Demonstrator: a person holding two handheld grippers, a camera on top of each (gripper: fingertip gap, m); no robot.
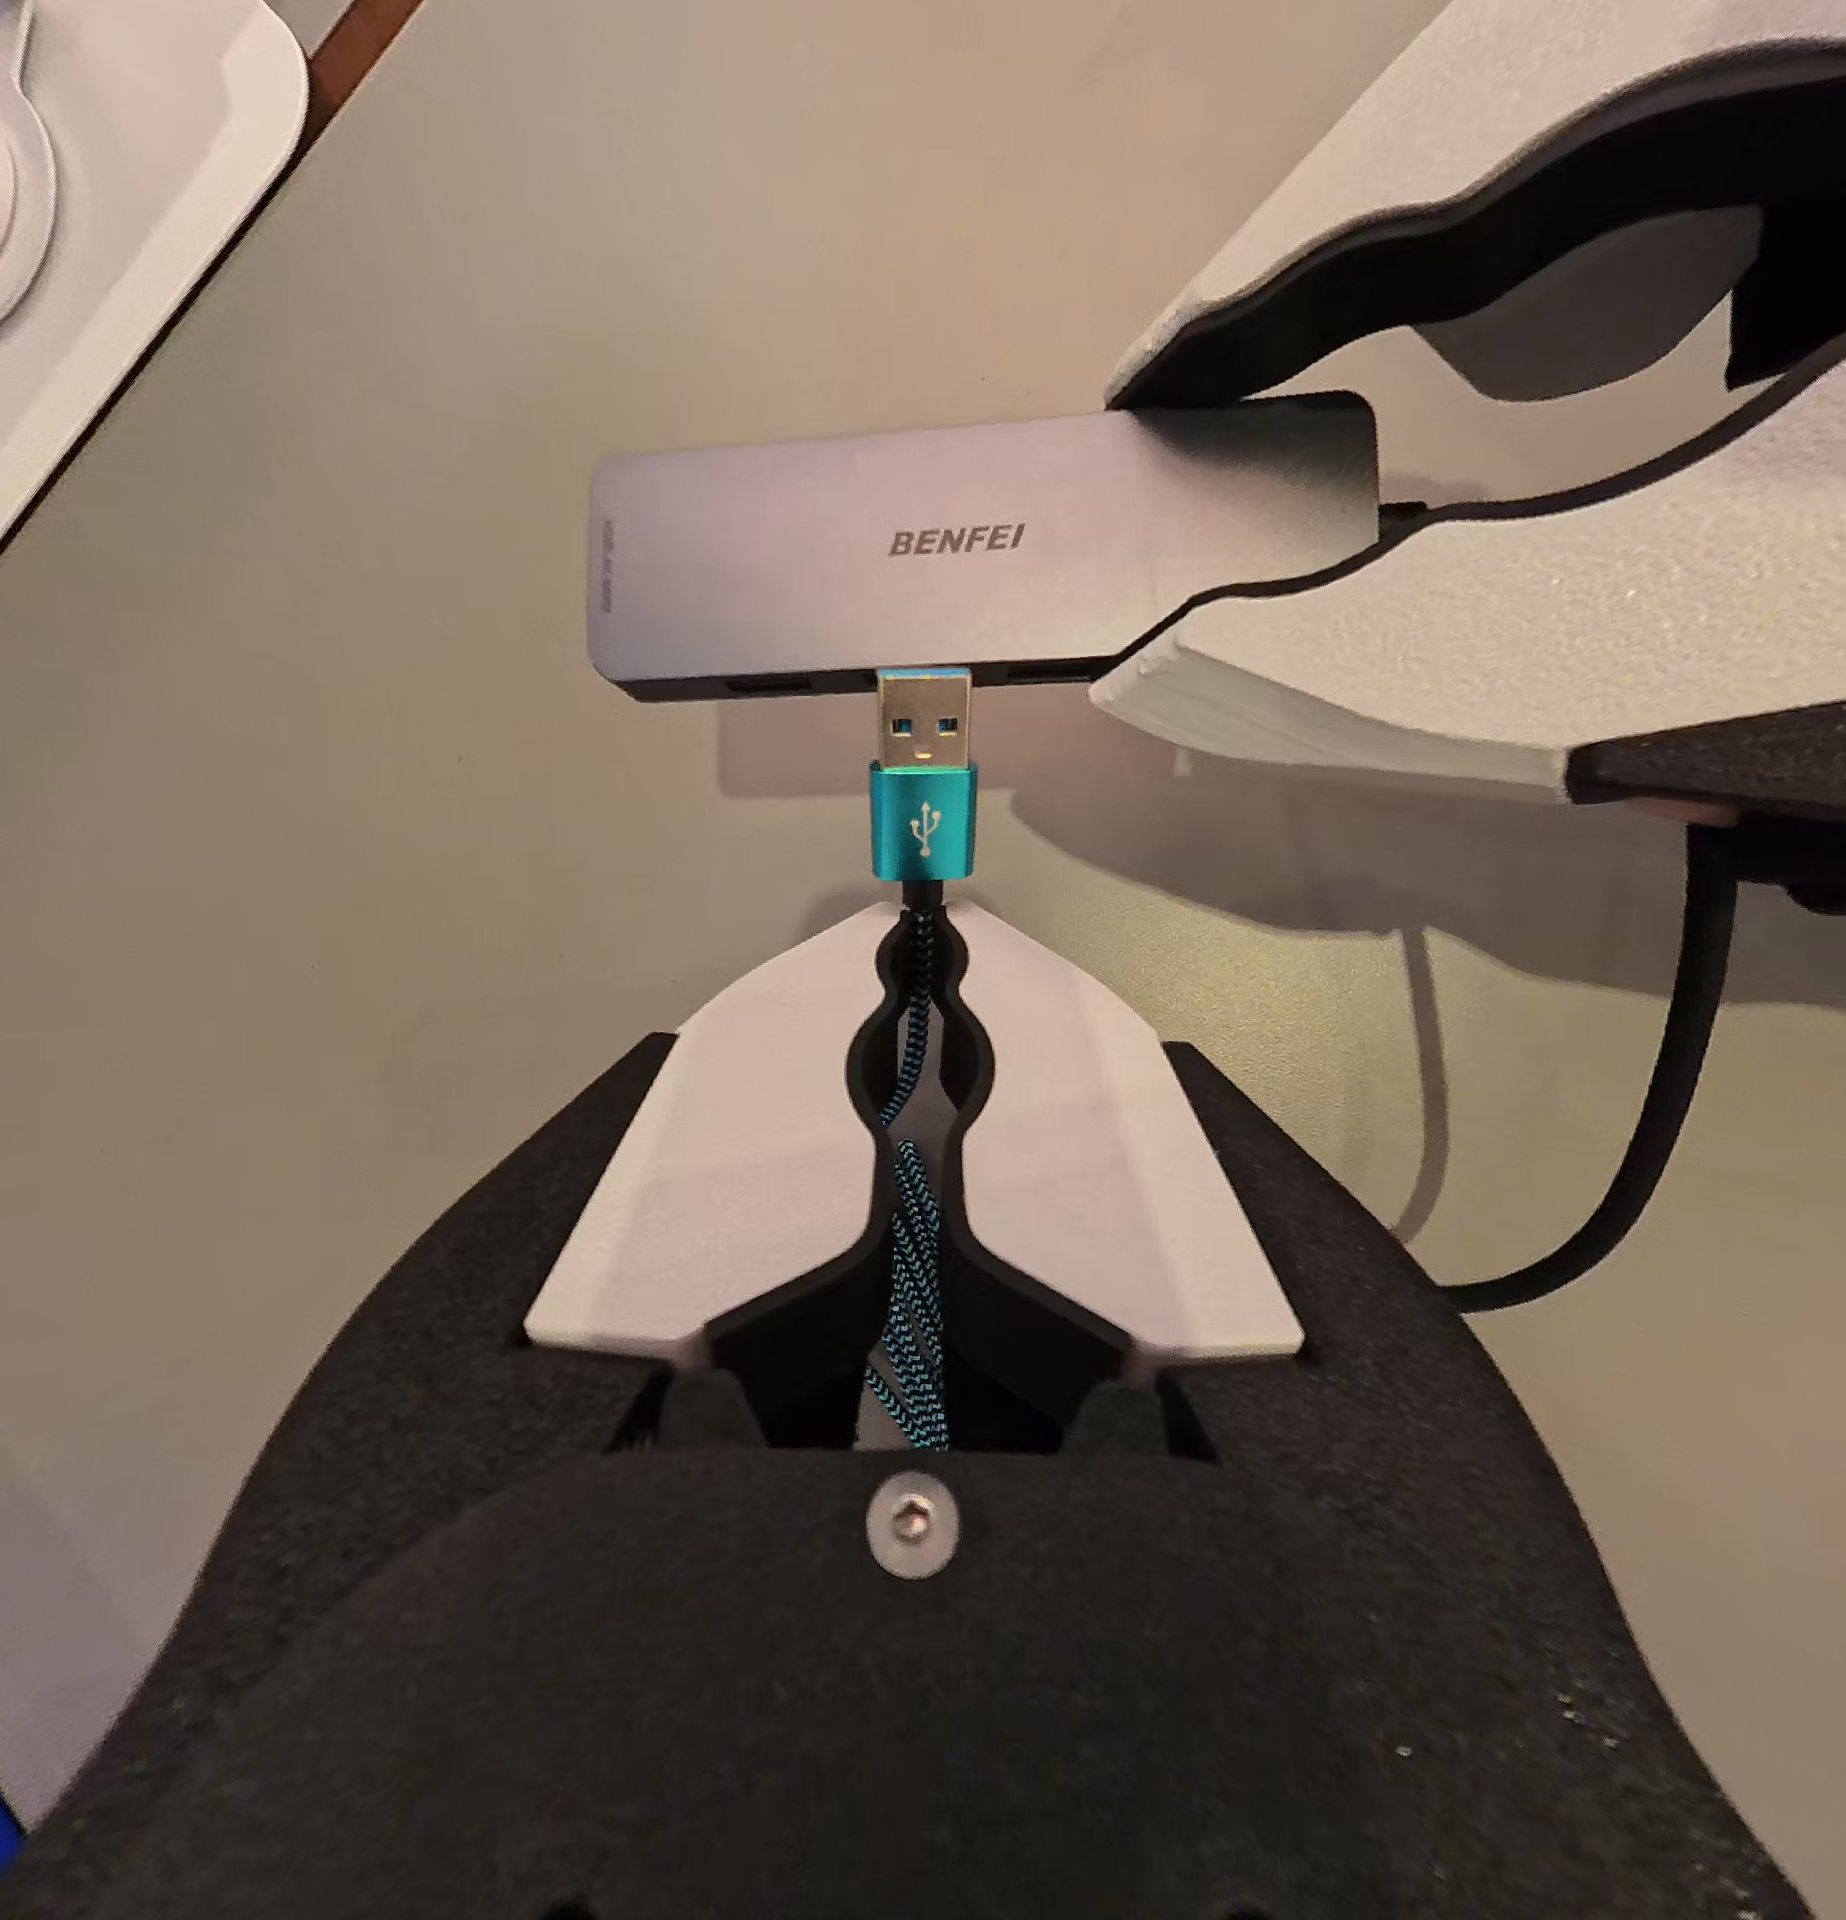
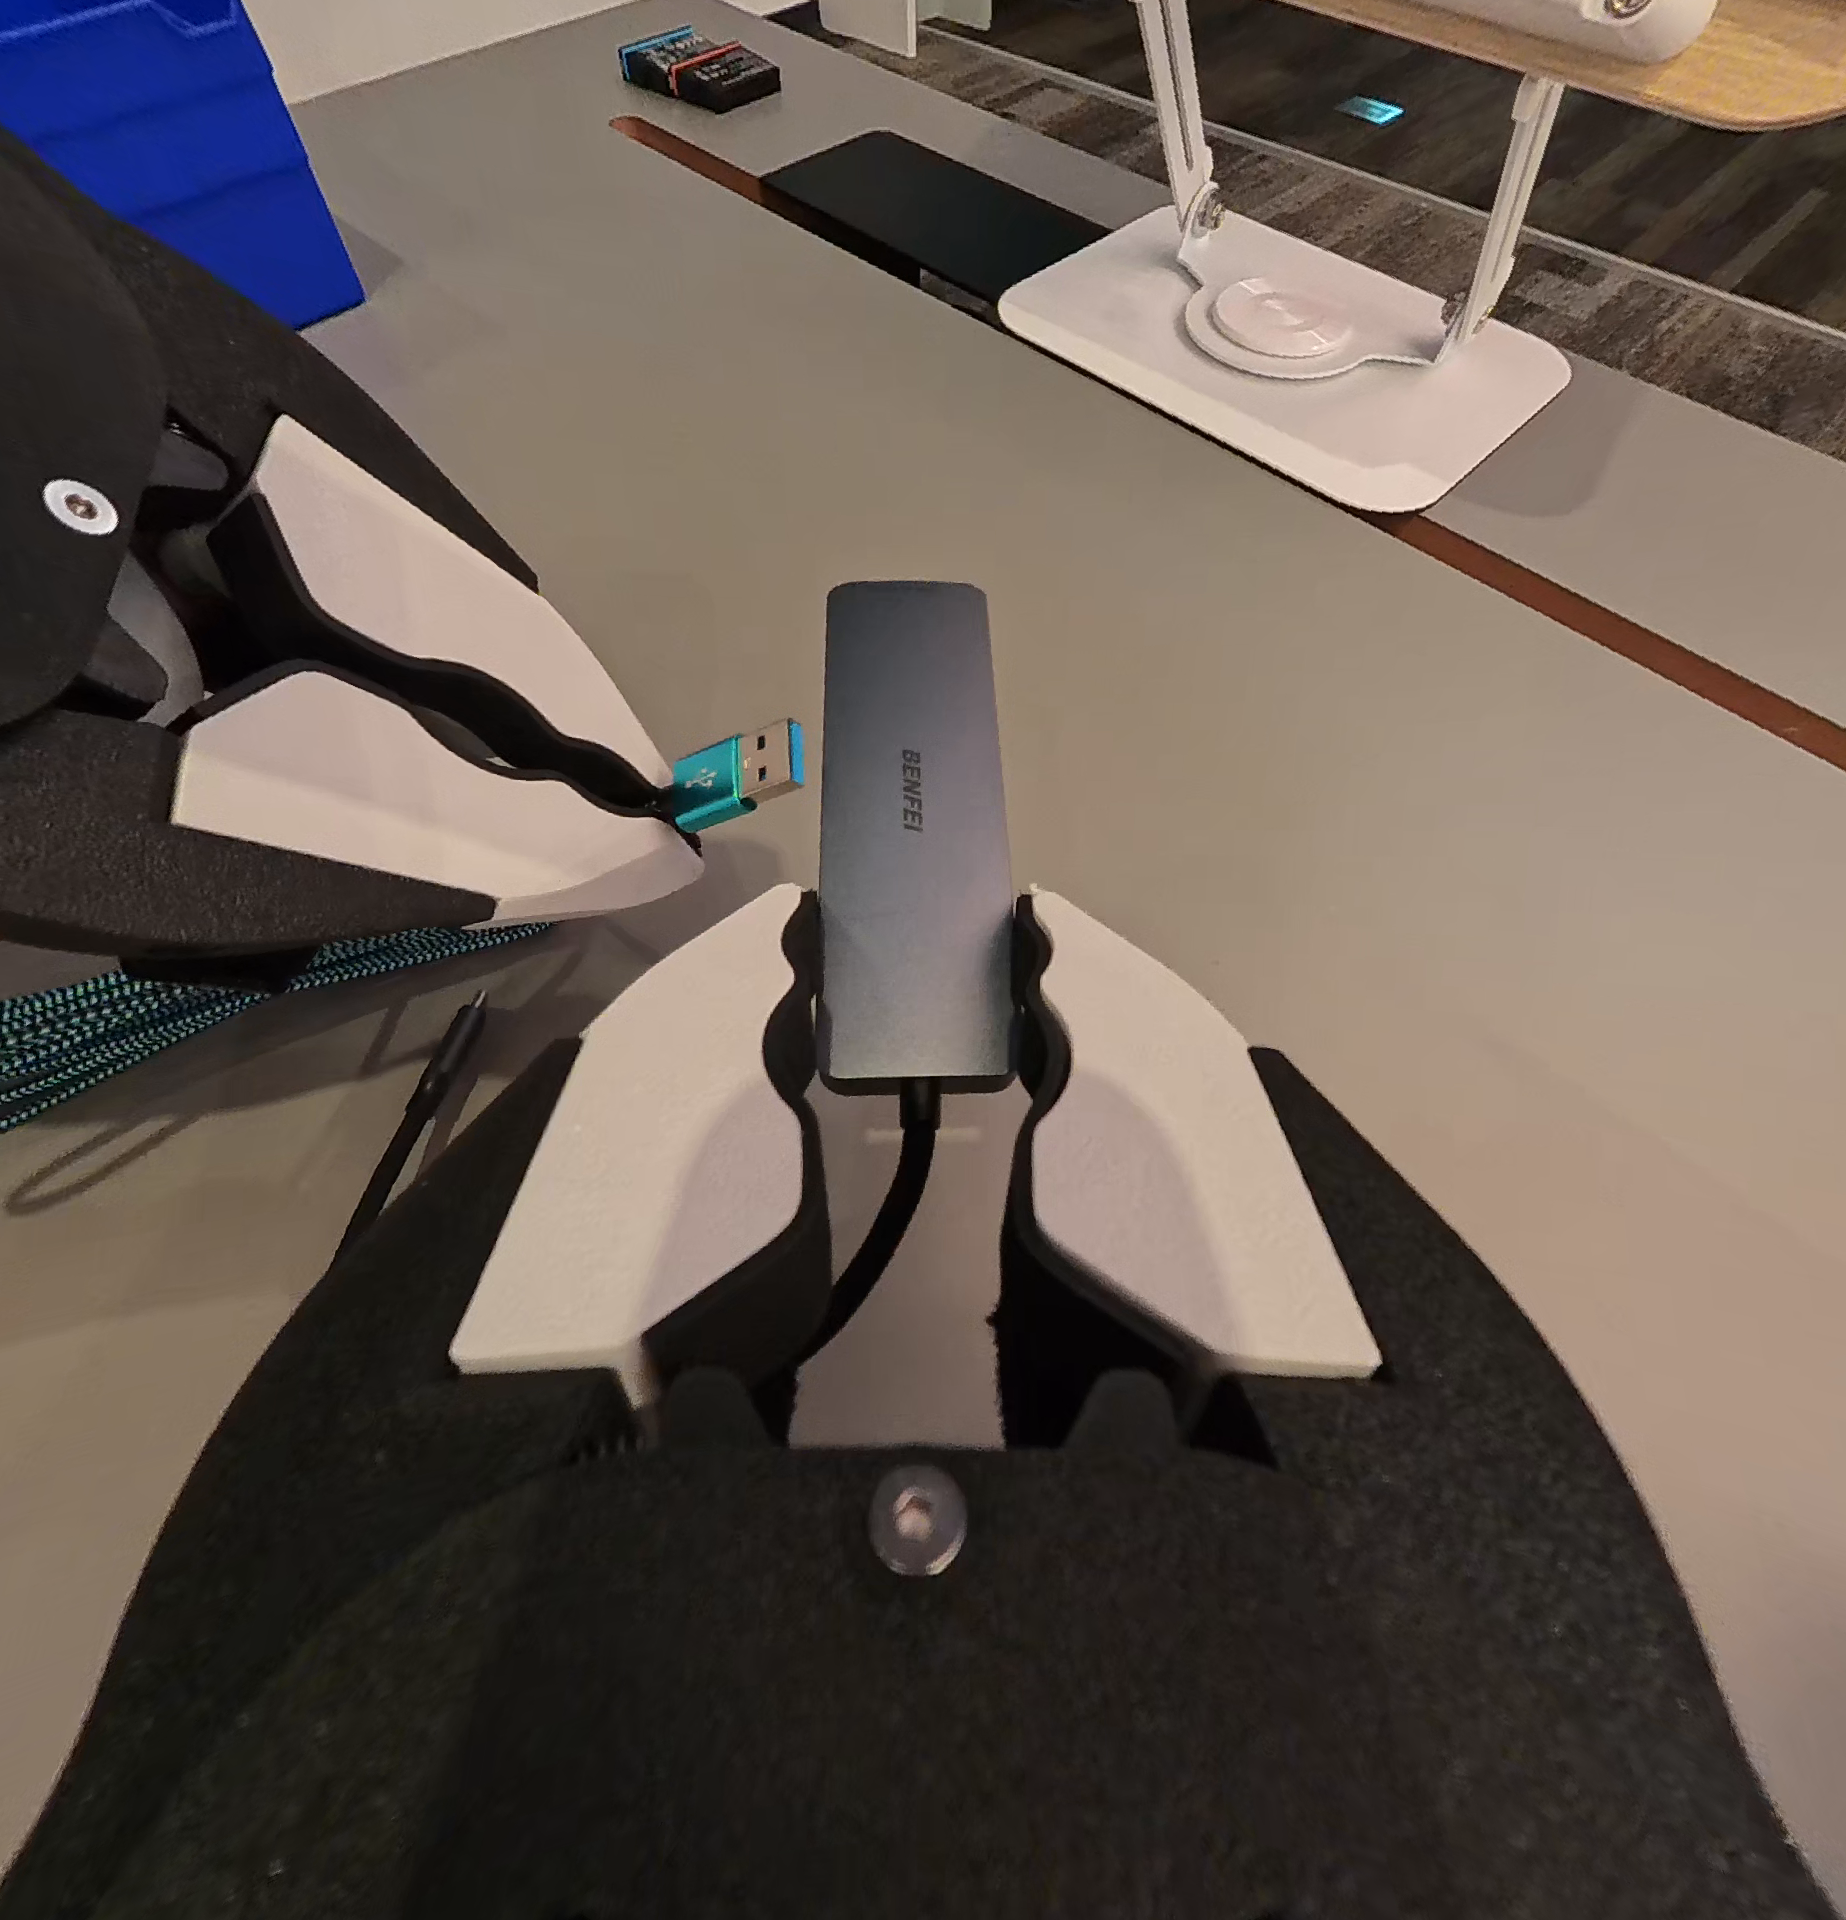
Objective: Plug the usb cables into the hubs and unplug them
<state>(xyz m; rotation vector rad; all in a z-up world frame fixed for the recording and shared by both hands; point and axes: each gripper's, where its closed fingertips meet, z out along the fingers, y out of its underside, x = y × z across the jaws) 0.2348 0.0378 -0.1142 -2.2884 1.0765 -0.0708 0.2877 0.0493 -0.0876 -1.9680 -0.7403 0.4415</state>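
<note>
A grey metal USB hub [image 1: 898, 551] lies flat just above the grey table, held at its cable end by my right gripper [image 2: 914, 914], which is shut on it. My left gripper [image 1: 924, 920] is shut on the braided teal-black cable [image 1: 914, 1195] just behind its teal USB plug [image 1: 923, 821]. The plug's metal tip sits at the middle port on the hub's side edge, touching or barely entering it. In the right wrist view the plug [image 2: 737, 774] points at the hub [image 2: 914, 821] from the left, with the left gripper [image 2: 680, 810] behind it.
A white stand base [image 2: 1303, 395] sits on the table [image 2: 1314, 831] beyond the hub. A blue bin [image 2: 160, 156] is at the far left, a black pad [image 2: 919, 208] and small boxes [image 2: 701, 68] at the back. The hub's black cable [image 1: 1667, 1091] trails right; braided cable loops [image 2: 119, 1018] lie at left. One gripper's finger ends stand about 7 cm off the other's.
</note>
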